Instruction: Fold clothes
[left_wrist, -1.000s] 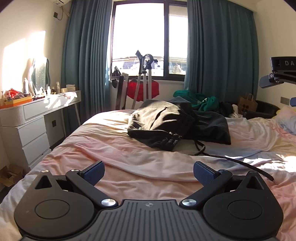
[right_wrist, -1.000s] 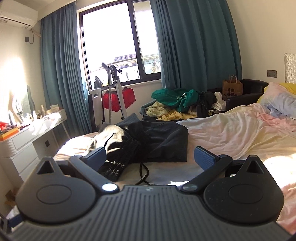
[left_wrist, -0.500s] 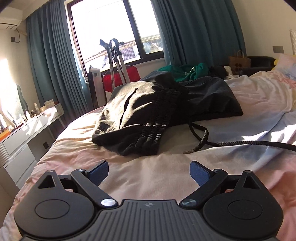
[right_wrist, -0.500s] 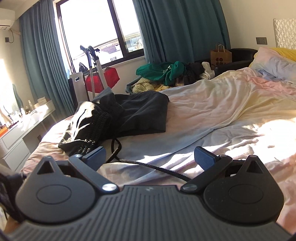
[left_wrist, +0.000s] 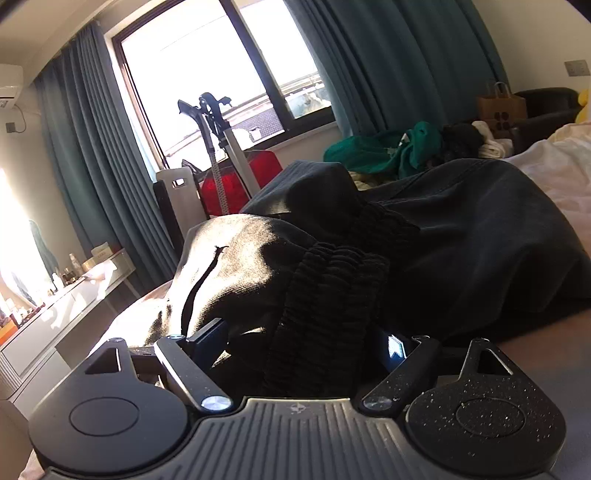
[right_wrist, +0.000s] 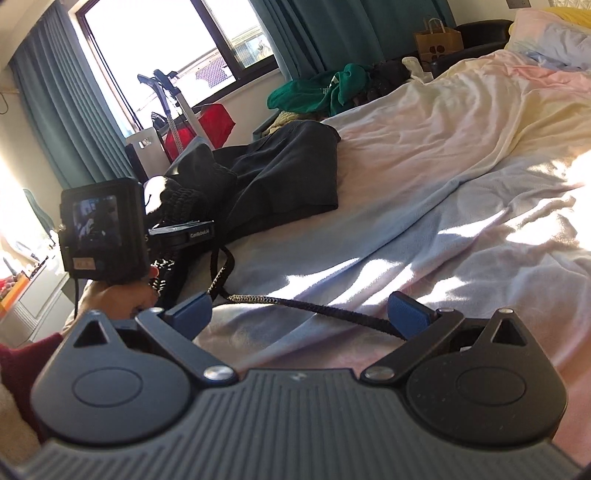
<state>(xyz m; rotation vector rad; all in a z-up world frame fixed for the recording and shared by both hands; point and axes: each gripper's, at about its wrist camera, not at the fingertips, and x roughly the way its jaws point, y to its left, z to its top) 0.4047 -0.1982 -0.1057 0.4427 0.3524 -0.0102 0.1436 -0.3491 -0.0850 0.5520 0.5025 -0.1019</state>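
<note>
A crumpled black garment (left_wrist: 424, 236) with a ribbed elastic waistband (left_wrist: 325, 295) lies on the bed; it also shows in the right wrist view (right_wrist: 280, 184). My left gripper (left_wrist: 303, 339) is open, its fingers on either side of the waistband edge, the fabric between them. My right gripper (right_wrist: 299, 314) is open and low over the sheet, with the garment's black drawstring cord (right_wrist: 295, 304) running across between its fingers. The left gripper's body and camera (right_wrist: 103, 229) show at the left of the right wrist view.
The bed sheet (right_wrist: 461, 155) is pale pink and blue, wrinkled, sunlit. A pile of green and other clothes (right_wrist: 325, 92) lies beyond the bed by the window. A white dresser (left_wrist: 55, 325) stands at the left. A pillow (right_wrist: 554, 33) is at the far right.
Both grippers moved forward and down. The left one has reached the garment, its fingers now around the waistband edge. The right one has come down over the cord.
</note>
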